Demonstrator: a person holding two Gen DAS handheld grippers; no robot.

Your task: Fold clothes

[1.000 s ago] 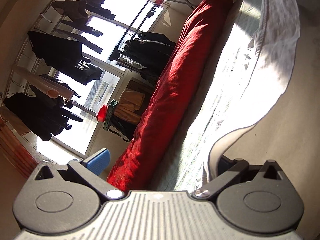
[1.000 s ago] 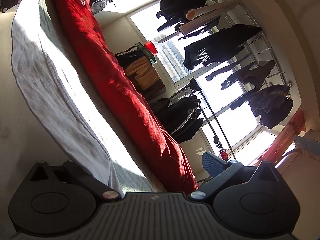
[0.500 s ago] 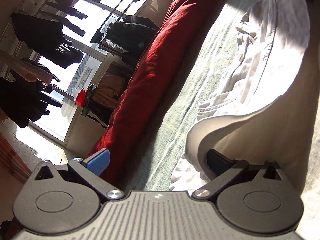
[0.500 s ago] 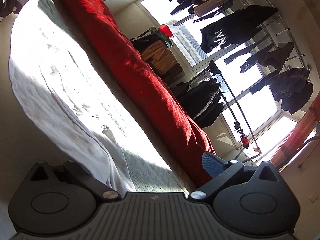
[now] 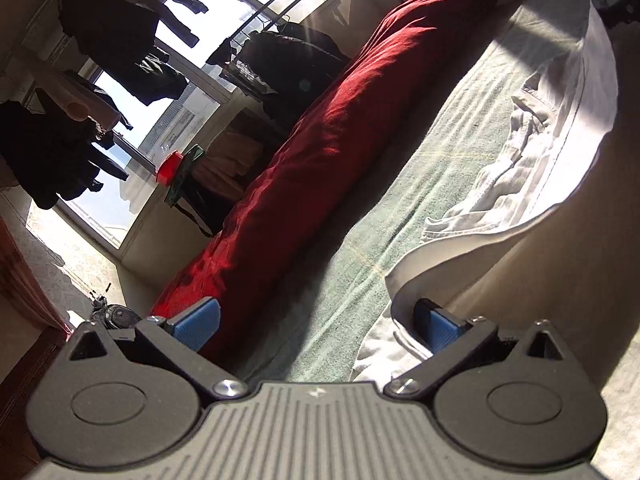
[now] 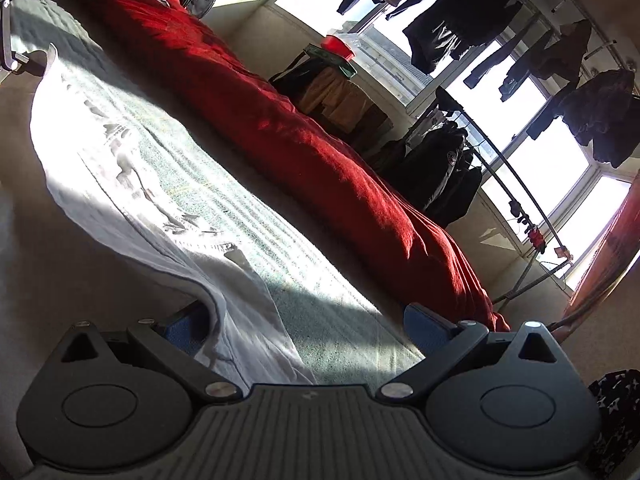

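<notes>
Both grippers stand with their jaws spread wide, and neither pinches anything. On the left gripper (image 5: 316, 320), the white garment (image 5: 560, 152) curls up around the outer side of the right-hand blue pad (image 5: 438, 326); its hem arches over that pad rather than lying between the two. The right gripper (image 6: 304, 322) is the mirror of that: the cloth's edge drapes over the left-hand pad (image 6: 184, 330), which is half hidden behind it, while the other pad stands bare over the green bedspread (image 6: 224, 216).

Just ahead of the jaws the garment runs out flat along the bedspread, bunched into wrinkles along its far edge, with one lifted fold casting shade. Beyond it, well past the jaws, a long red duvet (image 5: 340, 128) lies rolled along the bed, and further still dark clothes hang on a rack (image 6: 492, 160) by the window.

The main risk, as I judge it, is a bad grab. Closing now would likely catch only one layer or a thin bit of hem, or miss the cloth altogether, since it sits outside the gap. A shallow bite could slip once lifted, and if only one side holds, the fold would go crooked. The bunched edge may also get folded in as a crease, and a pad could snag the bedspread along with the cloth.
</notes>
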